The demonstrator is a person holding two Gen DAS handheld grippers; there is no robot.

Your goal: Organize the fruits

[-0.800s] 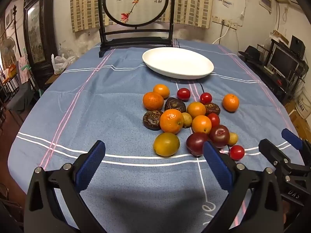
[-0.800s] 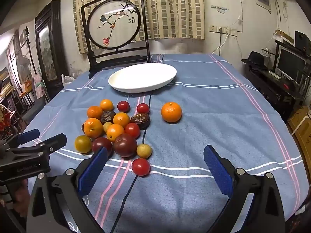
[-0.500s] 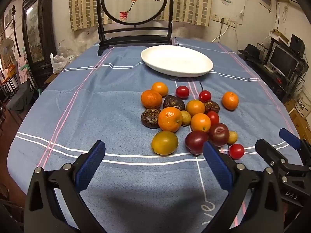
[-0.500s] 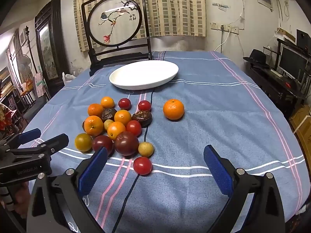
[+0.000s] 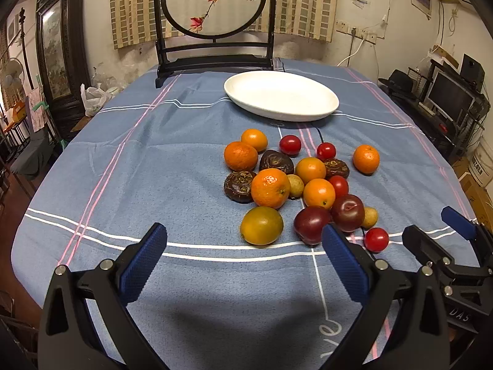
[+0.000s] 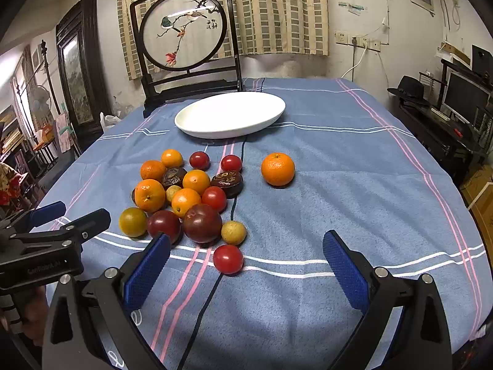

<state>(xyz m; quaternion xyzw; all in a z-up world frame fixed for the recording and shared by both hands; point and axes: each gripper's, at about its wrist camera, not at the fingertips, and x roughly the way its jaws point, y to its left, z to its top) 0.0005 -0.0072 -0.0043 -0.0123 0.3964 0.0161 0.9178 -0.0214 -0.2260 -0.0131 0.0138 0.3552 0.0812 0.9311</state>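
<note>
A table under a blue striped cloth [image 5: 154,185] fills both views, w/ a round bird-and-branch screen [image 5: 212,1] set at its far end, prob. as decoration. A white oval plate [image 5: 280,95] is placed empty beyond the fruit, judged to be the destination for sorting. The fruit is heaped loosely in one cluster nearer the grippers: mandarins, e.g. the big one [image 5: 270,188], dark plums [image 5: 311,224], wrinkled brown fruits [image 5: 240,185], a greenish-yellow citrus [image 5: 261,225], small yellow ones and cherry tomatoes [image 6: 228,259]. One mandarin [image 6: 278,169] is set apart to the right (nothing has been sorted yet, by the look of it).

The left gripper [image 5: 243,256] is held fully spread, nothing between its blue pads, aimed down just short of the citrus and plums. The right gripper [image 6: 246,262] is likewise spread wide and empty, w/ the nearest tomato framed between its fingers, untouched.

Writing: "DAS" is read on the right gripper's body in the left view; the lettering on the left gripper and the characters on the screen are too small to read; cursive is stitched on the cloth, partly hidden.
</note>
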